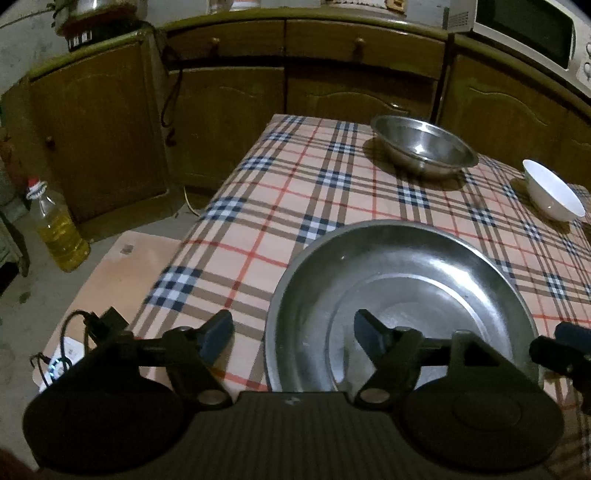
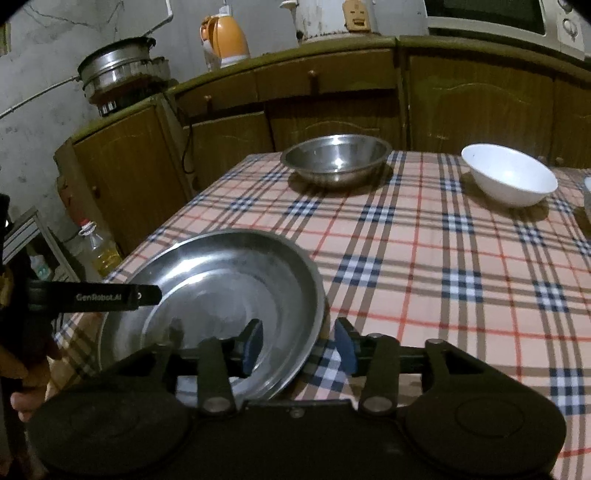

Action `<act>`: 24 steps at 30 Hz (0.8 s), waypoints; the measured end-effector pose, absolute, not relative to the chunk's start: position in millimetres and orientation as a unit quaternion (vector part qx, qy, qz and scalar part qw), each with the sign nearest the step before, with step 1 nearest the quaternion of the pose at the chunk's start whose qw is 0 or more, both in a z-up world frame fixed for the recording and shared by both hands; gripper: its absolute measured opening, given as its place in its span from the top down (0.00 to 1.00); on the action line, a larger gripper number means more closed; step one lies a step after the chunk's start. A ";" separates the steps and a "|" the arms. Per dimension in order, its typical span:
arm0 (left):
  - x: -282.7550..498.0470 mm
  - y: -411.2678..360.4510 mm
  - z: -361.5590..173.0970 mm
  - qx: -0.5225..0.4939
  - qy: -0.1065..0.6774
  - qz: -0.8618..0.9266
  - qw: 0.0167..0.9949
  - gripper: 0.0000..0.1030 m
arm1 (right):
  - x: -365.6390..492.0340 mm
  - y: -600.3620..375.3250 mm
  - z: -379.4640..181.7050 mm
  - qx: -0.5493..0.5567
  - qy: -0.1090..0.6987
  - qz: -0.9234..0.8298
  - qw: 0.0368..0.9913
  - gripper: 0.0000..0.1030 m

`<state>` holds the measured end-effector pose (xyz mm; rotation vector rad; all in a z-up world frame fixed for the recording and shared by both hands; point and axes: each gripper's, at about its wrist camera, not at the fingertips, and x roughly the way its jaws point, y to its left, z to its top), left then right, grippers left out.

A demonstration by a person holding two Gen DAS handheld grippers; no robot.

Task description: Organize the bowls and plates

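Note:
A wide, shallow steel plate (image 1: 399, 295) (image 2: 221, 288) lies on the plaid tablecloth (image 1: 295, 206) near the table's front left corner. My left gripper (image 1: 293, 330) straddles the plate's left rim with its jaws apart; one pad is outside the rim, the other over the plate's inside, and neither presses on it. My right gripper (image 2: 299, 345) stands the same way over the right rim, blue pads clear of the metal. One finger (image 2: 110, 297) of the left gripper shows in the right wrist view. A deep steel bowl (image 1: 424, 147) (image 2: 336, 158) and a white bowl (image 1: 554, 190) (image 2: 509, 173) stand further back.
Wooden cabinets (image 1: 229, 110) run behind the table, with a microwave (image 1: 532, 33) at the upper right. An oil bottle (image 1: 59, 229) stands on the floor to the left of the table. A glass object (image 2: 587, 195) shows at the right edge of the right wrist view.

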<state>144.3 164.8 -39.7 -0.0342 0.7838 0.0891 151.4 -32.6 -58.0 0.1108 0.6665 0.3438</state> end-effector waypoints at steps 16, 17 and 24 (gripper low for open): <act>176.5 133.0 38.6 -0.006 0.330 0.003 0.944 0.09 | 196.0 -79.8 13.3 0.068 0.277 0.160 0.945 0.23; 183.3 129.0 43.8 0.000 0.326 0.001 0.945 0.08 | 203.5 -82.9 19.8 0.067 0.273 0.158 0.947 0.22; 239.1 110.7 43.9 0.016 0.333 -0.008 0.943 0.06 | 252.6 -92.4 34.5 0.060 0.270 0.150 0.949 0.22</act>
